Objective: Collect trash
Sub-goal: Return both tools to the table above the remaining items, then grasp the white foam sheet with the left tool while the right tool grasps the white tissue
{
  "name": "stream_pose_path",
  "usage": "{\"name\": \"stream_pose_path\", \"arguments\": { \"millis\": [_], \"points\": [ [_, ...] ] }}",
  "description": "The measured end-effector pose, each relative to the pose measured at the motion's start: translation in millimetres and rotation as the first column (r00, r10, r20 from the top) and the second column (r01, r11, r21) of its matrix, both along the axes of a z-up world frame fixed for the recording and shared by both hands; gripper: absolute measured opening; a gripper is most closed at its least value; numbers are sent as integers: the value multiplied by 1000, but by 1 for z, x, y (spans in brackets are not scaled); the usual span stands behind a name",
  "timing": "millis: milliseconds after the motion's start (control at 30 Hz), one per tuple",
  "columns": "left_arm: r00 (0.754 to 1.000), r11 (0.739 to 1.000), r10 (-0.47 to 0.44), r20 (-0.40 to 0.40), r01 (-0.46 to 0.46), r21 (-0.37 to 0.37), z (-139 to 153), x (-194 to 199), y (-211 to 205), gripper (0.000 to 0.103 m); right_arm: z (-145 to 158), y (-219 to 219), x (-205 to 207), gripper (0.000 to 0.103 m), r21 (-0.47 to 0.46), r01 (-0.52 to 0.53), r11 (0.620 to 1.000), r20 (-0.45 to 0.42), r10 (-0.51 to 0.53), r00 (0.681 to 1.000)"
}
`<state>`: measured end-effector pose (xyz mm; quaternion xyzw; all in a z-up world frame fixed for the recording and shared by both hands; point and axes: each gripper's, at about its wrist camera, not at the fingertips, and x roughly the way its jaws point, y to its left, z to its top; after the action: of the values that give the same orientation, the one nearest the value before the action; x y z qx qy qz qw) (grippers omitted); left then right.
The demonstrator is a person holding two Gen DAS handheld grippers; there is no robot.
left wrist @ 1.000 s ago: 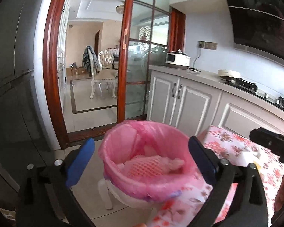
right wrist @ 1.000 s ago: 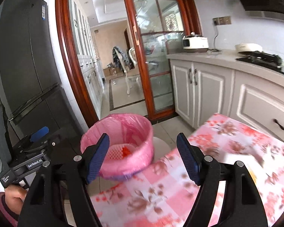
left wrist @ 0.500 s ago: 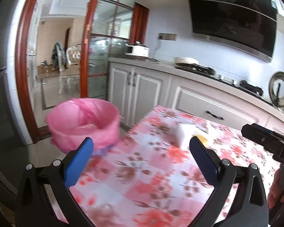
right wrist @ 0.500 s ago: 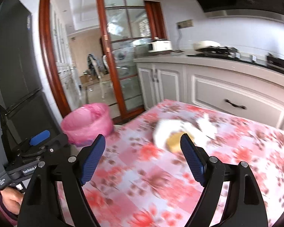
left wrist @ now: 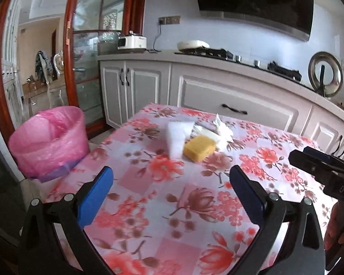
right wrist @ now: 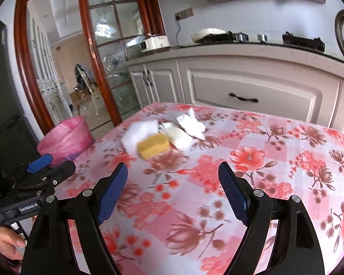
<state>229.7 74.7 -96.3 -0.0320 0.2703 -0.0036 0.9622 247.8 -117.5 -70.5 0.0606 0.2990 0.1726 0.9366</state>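
Observation:
A yellow sponge [left wrist: 199, 147] [right wrist: 153, 146] lies on the floral table, with a white foam sheet [left wrist: 178, 135] [right wrist: 138, 133], a cream packet [right wrist: 177, 135] and crumpled white tissue [left wrist: 221, 126] [right wrist: 191, 123] around it. A bin with a pink bag [left wrist: 49, 141] [right wrist: 65, 141] stands off the table's left edge. My left gripper [left wrist: 170, 189] is open and empty over the near table, short of the pile. My right gripper [right wrist: 173, 183] is open and empty, also short of the pile. Each gripper shows at the other view's edge.
The table has a pink floral cloth [left wrist: 172, 206] [right wrist: 275, 160]. White kitchen cabinets [left wrist: 229, 96] with a counter, a rice cooker [left wrist: 131, 41] and a hob stand behind it. A glass door with a red wood frame [left wrist: 68, 45] is at the left.
Both views swung right from the pink bin to the table. The trash pile is now ahead of both grippers. Both stayed open and empty.

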Motion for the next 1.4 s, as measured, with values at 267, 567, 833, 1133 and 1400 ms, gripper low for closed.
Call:
{"name": "stream_pose_path", "arguments": {
  "millis": [267,567,833,1133,1400],
  "points": [
    [998,1000,-13,-54,13,-5,-19,47,-5,98,-22,5,51,77,0,3,1000,-53,-3,999],
    [994,1000,17,-104,-18,-12,-41,100,11,98,-40,11,110,77,2,11,1000,-90,-10,996],
    [990,998,21,-141,-29,-54,-52,113,19,98,-53,24,166,77,-24,-20,1000,-136,17,991],
    [990,995,-18,-142,4,-96,-47,149,23,98,-64,48,227,77,-35,-58,998,-176,51,983],
    [992,995,-27,-120,15,-103,-41,188,16,95,-70,44,246,49,-15,-60,998,-215,56,975]
  ]
}}
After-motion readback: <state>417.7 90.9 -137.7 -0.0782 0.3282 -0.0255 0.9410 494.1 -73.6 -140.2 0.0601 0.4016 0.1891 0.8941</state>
